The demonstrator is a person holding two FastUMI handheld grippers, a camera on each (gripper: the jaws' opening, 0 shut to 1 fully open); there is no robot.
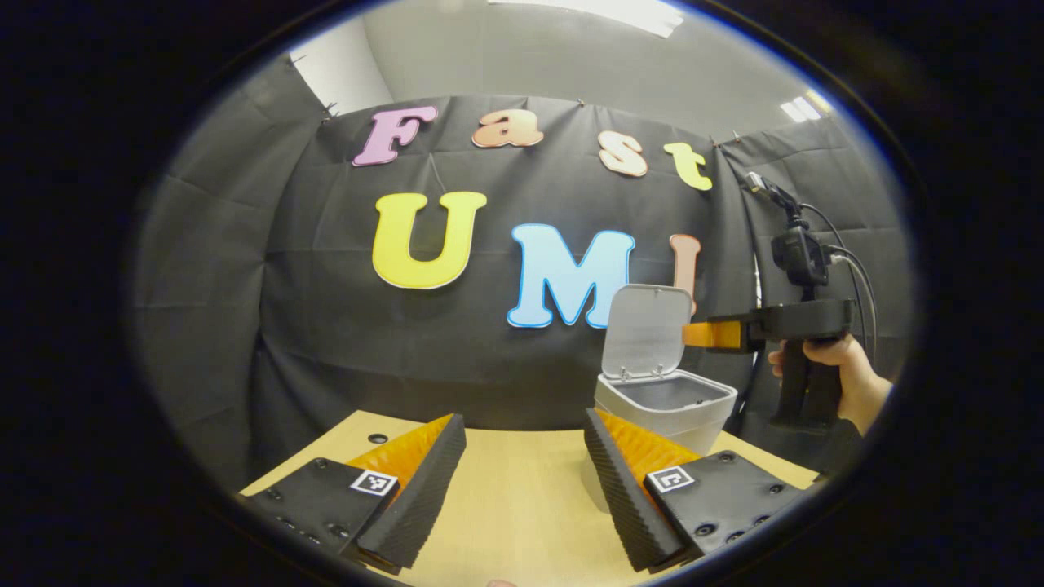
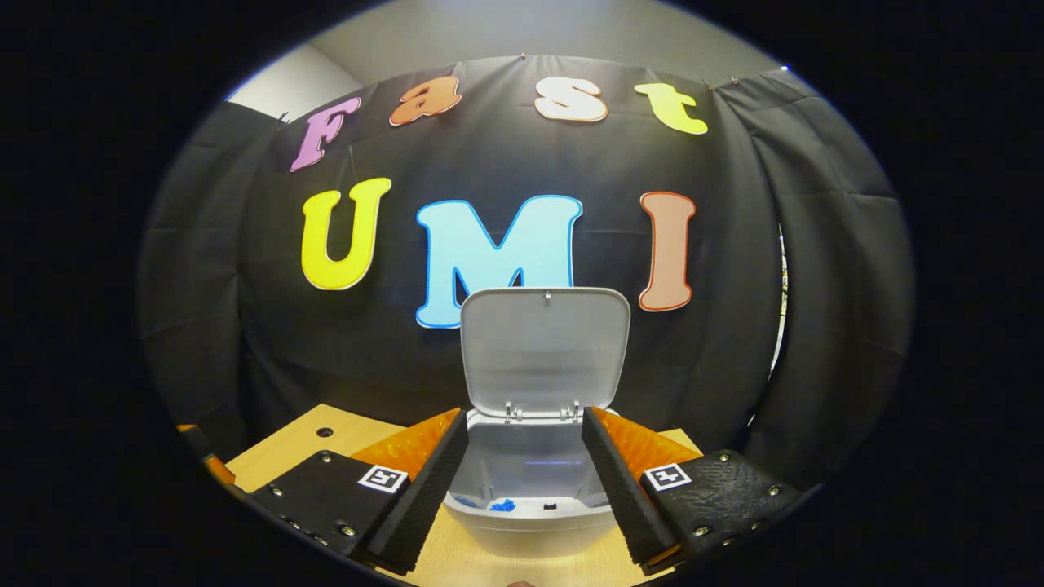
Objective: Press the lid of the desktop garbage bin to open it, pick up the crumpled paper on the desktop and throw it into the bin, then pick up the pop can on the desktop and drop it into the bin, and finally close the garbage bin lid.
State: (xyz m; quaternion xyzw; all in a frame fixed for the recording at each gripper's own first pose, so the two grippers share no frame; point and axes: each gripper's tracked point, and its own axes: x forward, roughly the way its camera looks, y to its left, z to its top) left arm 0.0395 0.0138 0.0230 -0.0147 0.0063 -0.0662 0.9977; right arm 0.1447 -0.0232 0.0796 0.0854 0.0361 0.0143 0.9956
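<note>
Now | right gripper [image 2: 524,481] level, fingers spread before open bin [image 2: 530,505] | left gripper [image 1: 524,481] fingers spread over table [image 1: 514,505]

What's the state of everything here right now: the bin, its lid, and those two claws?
Bin: upright on the desk, open at the top.
Lid: swung up, standing nearly upright behind the opening.
Left claw: open, holding nothing, over the wooden desk.
Right claw: open, holding nothing, facing the bin's opening; in the left gripper view it is held in a hand above the bin.
</note>
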